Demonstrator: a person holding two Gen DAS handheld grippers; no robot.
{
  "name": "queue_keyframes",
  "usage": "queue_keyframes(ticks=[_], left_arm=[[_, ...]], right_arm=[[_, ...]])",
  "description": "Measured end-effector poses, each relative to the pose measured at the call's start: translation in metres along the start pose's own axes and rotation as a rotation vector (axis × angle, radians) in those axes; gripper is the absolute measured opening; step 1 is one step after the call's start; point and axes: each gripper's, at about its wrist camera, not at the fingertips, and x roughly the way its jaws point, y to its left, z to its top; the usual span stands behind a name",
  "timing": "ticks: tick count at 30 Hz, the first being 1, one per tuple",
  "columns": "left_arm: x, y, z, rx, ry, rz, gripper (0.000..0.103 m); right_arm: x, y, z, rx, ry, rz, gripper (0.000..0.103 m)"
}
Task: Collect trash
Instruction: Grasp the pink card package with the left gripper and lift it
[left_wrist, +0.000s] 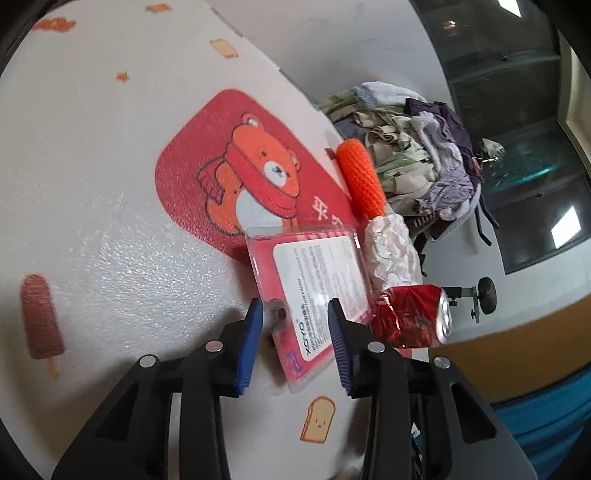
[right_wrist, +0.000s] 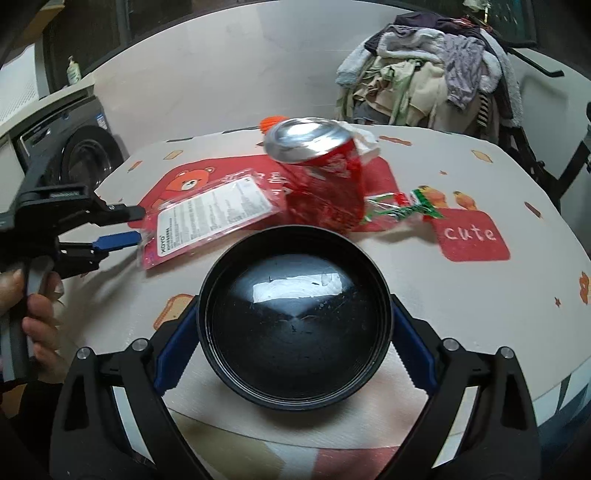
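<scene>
Black bowl sits clamped in the right claw; the left claw straddles the red blister pack, not yet pinching it.

Both wrist views look down, close, sharing the blister pack.

clothes pile: slumping in a heap beyond the bench (fleece and purple fabric showing)
washing machine: standing at the far left
bottle: sitting upright on top of it
</scene>
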Motion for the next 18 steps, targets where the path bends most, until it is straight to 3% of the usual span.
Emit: queue_keyframes(ticks=[7, 18], left_arm=[[0.015, -0.004, -0.002, 0.038, -0.019, 0.063, 0.018], [0.017, -0.007, 0.002, 0.104, -0.022, 0.066, 0.014]], right_arm=[[-0.002, -0.012, -0.007, 0.030, 0.001, 0.006, 0.093], [0.002, -0.008, -0.014, 0.034, 0.010, 0.021, 0.093]])
